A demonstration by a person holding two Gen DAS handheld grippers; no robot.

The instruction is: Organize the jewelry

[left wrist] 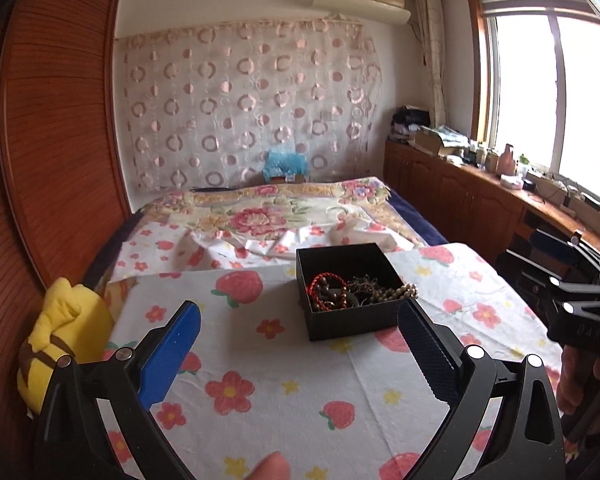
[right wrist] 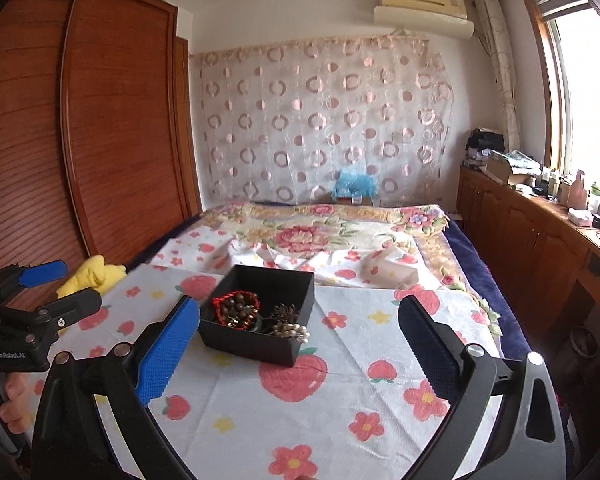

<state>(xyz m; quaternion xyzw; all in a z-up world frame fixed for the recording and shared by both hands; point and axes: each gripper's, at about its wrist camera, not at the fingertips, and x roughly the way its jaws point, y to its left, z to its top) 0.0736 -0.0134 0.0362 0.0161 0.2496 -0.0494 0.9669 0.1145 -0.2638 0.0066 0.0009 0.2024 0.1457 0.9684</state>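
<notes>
A black open box (left wrist: 352, 322) (right wrist: 260, 346) sits on the strawberry-and-flower cloth on the bed. Inside lie a red corded bracelet with dark brown beads (left wrist: 327, 290) (right wrist: 236, 308), a tangled dark chain (left wrist: 366, 282) (right wrist: 286, 314) and a string of pale pearl beads (left wrist: 400, 291) (right wrist: 296, 334) draped over the box's near rim. My left gripper (left wrist: 300, 328) stands wide open, short of the box, with nothing between its blue pads. My right gripper (right wrist: 300, 328) is also wide open and empty, with the box ahead, just inside its left pad. Each gripper shows at the edge of the other's view.
A yellow plush toy (left wrist: 66, 332) (right wrist: 94, 274) lies at the bed's left edge by the wooden wardrobe (right wrist: 100, 120). A folded floral quilt (left wrist: 268, 216) covers the bed's far part. A cluttered wooden counter (left wrist: 500, 184) runs under the window on the right.
</notes>
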